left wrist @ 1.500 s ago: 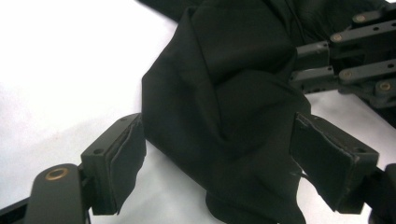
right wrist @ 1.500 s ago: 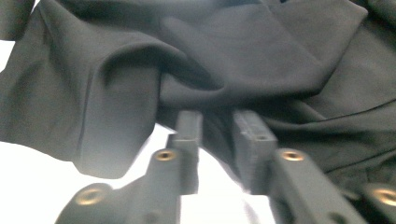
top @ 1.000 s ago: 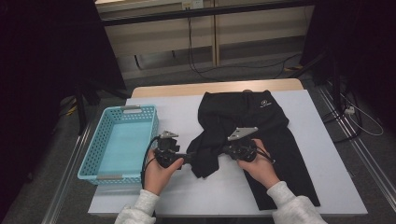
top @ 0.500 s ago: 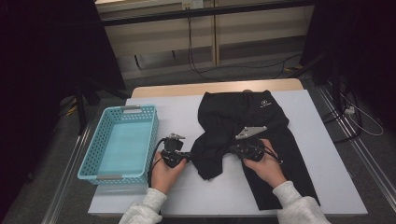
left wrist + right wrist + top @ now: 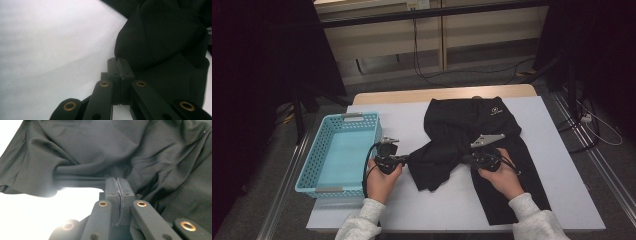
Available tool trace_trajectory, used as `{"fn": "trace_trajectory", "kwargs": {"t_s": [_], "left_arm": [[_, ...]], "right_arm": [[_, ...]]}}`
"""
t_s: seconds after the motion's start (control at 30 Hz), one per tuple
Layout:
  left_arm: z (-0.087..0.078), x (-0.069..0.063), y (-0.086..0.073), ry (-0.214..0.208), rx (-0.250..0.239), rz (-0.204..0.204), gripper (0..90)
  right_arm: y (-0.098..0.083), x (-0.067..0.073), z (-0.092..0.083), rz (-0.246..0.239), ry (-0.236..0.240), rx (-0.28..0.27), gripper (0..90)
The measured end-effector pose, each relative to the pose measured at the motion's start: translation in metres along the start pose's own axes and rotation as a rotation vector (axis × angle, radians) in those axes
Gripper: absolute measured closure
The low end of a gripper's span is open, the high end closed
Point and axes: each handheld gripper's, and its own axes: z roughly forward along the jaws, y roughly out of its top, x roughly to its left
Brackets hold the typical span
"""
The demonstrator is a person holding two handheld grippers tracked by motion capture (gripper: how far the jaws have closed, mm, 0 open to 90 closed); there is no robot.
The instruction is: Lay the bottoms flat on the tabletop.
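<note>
Both jaws closed. Left gripper (image 5: pixel 404 160) has just been closing; its pads (image 5: pixel 119 68) now meet at the left edge of the black trousers (image 5: pixel 472 130), fabric apparently pinched at the tips. Right gripper (image 5: pixel 468 159) is clamped on a fold of the same cloth, jaw tips buried in it in the right gripper view (image 5: pixel 118 185).

Trousers lie at table (image 5: pixel 562 165) centre-right, long axis 12–6 o'clock, waistband toward 12. One leg runs flat toward 5 o'clock; the other is folded up and bunched toward 8 o'clock, between the grippers. Small white logo (image 5: pixel 495 112) near the waistband, too small to read.

Light-blue basket (image 5: pixel 312 165) sits at 9 o'clock, just beside the left hand (image 5: pixel 381 180).
</note>
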Motion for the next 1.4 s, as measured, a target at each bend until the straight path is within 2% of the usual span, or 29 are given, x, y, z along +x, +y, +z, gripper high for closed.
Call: {"fn": "trace_trajectory", "kwargs": {"t_s": [0.17, 0.43, 0.47, 0.53, 0.63, 0.67, 0.77, 0.9, 1.0, 1.1, 1.17, 1.23, 1.37, 1.4], "left_arm": [[0.007, -0.002, -0.003, -0.020, 0.030, 0.008, 89.8], [0.009, -0.003, -0.004, -0.004, 0.023, 0.019, 87.3], [0.010, -0.003, -0.004, 0.010, 0.017, 0.030, 82.1], [0.011, -0.003, -0.005, 0.040, 0.008, 0.046, 60.4], [0.010, -0.005, -0.008, 0.027, 0.027, 0.041, 37.6], [0.010, -0.007, -0.010, 0.031, 0.036, 0.046, 32.4], [0.010, -0.009, -0.016, 0.031, 0.061, 0.050, 30.9], [0.014, -0.017, -0.020, 0.048, 0.071, 0.088, 32.2], [0.015, -0.025, -0.020, 0.032, 0.077, 0.103, 46.3], [0.015, -0.027, -0.021, -0.024, 0.083, 0.086, 57.5], [0.015, -0.028, -0.021, -0.020, 0.090, 0.099, 66.1], [0.015, -0.027, -0.020, -0.052, 0.106, 0.066, 74.9], [0.013, -0.020, -0.017, -0.075, 0.133, 0.047, 88.8], [0.011, -0.019, -0.016, -0.054, 0.120, 0.048, 89.4]], "right_arm": [[0.000, 0.000, -0.001, -0.006, -0.002, -0.005, 89.1], [-0.002, -0.007, -0.009, 0.012, -0.016, -0.019, 89.0], [-0.002, -0.007, -0.009, 0.012, -0.017, -0.020, 89.0], [-0.001, -0.006, -0.009, 0.010, -0.017, -0.021, 89.0], [-0.001, -0.005, -0.009, 0.009, -0.015, -0.025, 88.9], [-0.001, -0.005, -0.010, 0.009, -0.015, -0.028, 88.9], [-0.002, -0.006, -0.010, 0.007, -0.015, -0.027, 88.8], [-0.002, -0.005, -0.009, 0.006, -0.015, -0.026, 88.8], [-0.001, -0.004, -0.009, 0.001, -0.015, -0.025, 88.7], [-0.002, -0.002, -0.008, -0.005, -0.014, -0.023, 88.7], [-0.002, -0.002, -0.008, -0.005, -0.016, -0.024, 88.7], [-0.001, -0.001, -0.008, -0.008, -0.014, -0.025, 88.7], [-0.002, -0.002, -0.008, -0.008, -0.015, -0.019, 88.7], [-0.003, -0.002, -0.008, -0.006, -0.015, -0.019, 88.7]]}}
